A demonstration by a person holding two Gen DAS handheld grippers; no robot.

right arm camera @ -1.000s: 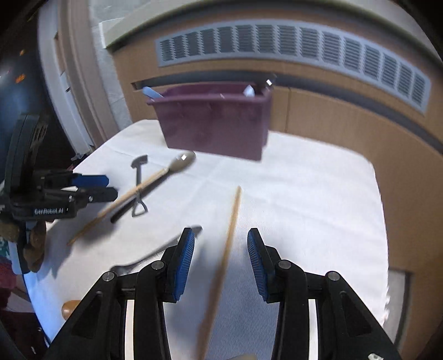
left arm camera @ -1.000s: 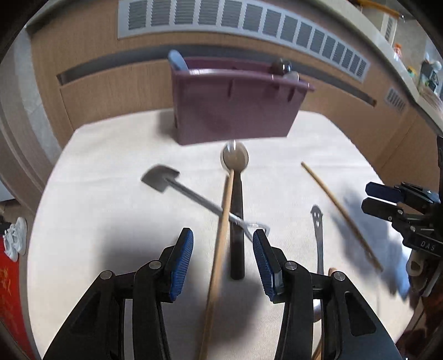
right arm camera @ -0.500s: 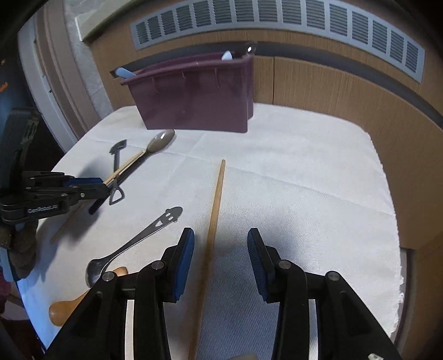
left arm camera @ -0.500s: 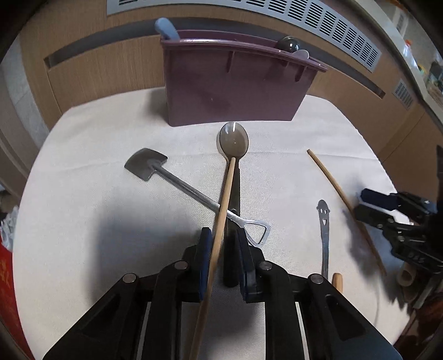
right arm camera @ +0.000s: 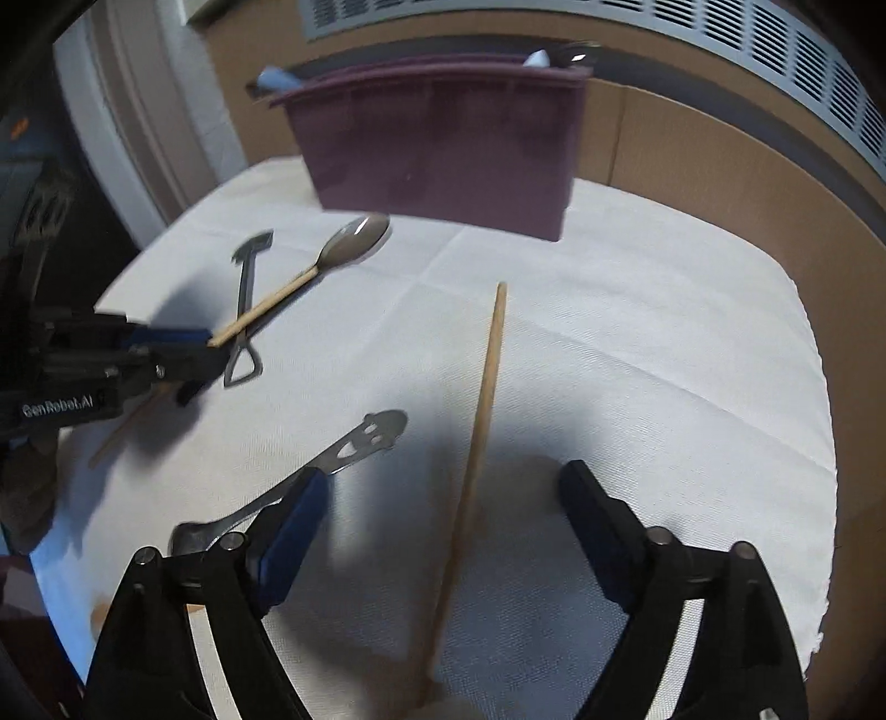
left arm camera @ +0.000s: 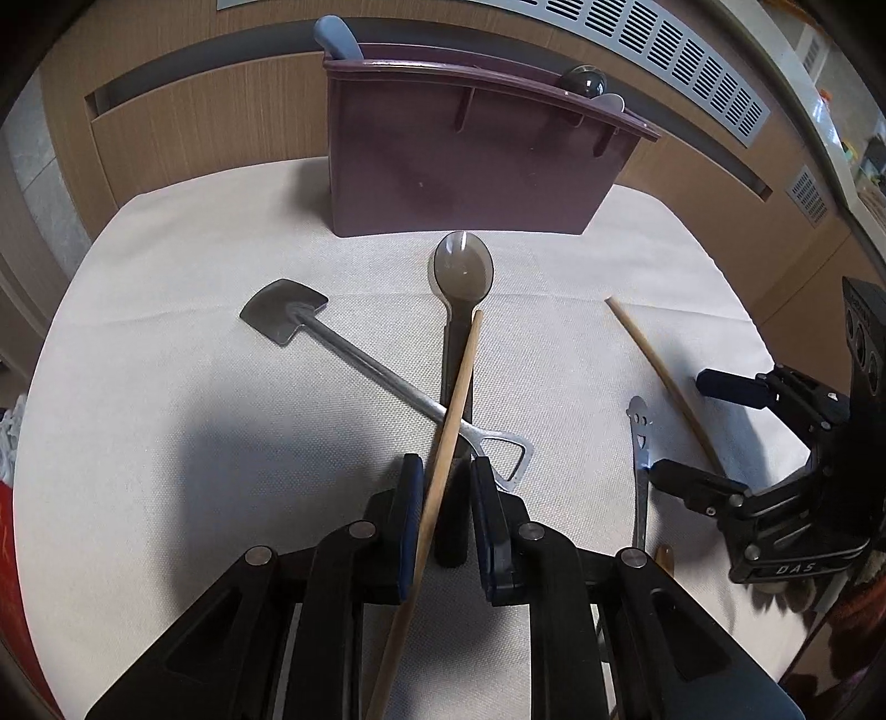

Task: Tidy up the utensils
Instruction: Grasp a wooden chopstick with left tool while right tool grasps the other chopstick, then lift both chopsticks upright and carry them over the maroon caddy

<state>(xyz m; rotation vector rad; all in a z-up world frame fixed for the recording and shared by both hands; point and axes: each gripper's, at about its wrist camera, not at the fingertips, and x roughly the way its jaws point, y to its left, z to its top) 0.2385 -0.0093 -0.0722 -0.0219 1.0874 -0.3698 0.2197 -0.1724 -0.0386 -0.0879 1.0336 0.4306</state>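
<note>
My left gripper is shut on a wooden chopstick, whose tip is raised over the dark spoon. The left gripper also shows in the right wrist view, holding the chopstick. A shovel-shaped metal spoon lies under the chopstick. My right gripper is wide open, straddling a second wooden chopstick that lies on the cloth; it also shows in the left wrist view. A purple utensil holder stands at the back.
A metal spoon with a smiley handle lies left of the right gripper's fingers. The holder has a blue-handled utensil and other utensils inside. A white cloth covers the table; wooden panels stand behind.
My left gripper closed on the first chopstick and lifted its tip. My right gripper opened wider and moved down over the second chopstick.
</note>
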